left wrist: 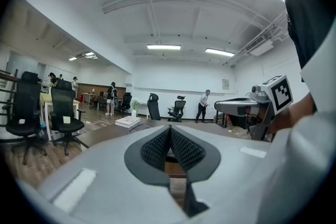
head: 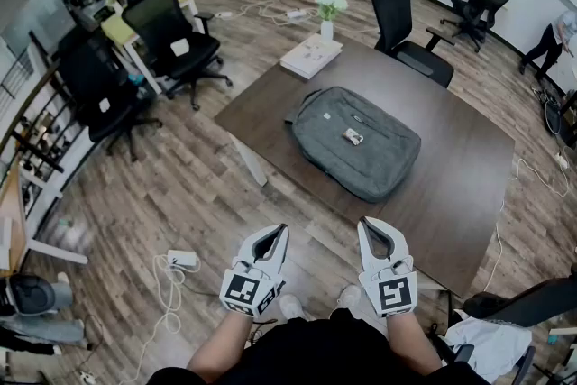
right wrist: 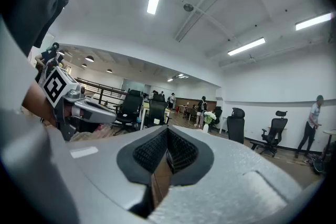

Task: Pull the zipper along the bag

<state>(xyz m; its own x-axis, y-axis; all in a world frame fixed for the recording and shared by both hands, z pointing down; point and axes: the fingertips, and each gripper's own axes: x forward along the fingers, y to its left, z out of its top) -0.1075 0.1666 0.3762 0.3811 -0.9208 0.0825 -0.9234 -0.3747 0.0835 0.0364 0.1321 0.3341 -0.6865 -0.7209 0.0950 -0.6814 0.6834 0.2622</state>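
Grey and soft-sided, the bag lies flat near the middle of the dark brown table, one long side angled toward the person. A small light tag sits on its upper face; what it is cannot be told. The zipper's pull cannot be picked out from the head view.

Both grippers are held low and close to the person's body, short of the table's near edge and well apart from the bag. The left gripper hangs over the wooden floor, its tips leaning slightly inward. The right gripper is beside it, just at the table's near corner, tips leaning slightly the other way. Each points level and forward toward the table. The bare forearms run back to the torso, elbows tucked in, and the marker cubes face up toward the head camera.

In the left gripper view the ribbed black pads meet at the tip with nothing between them. The right gripper view shows the same: jaws together and empty.

At the table's far corner stand a stack of white books and a vase of white flowers, with a black office chair behind.
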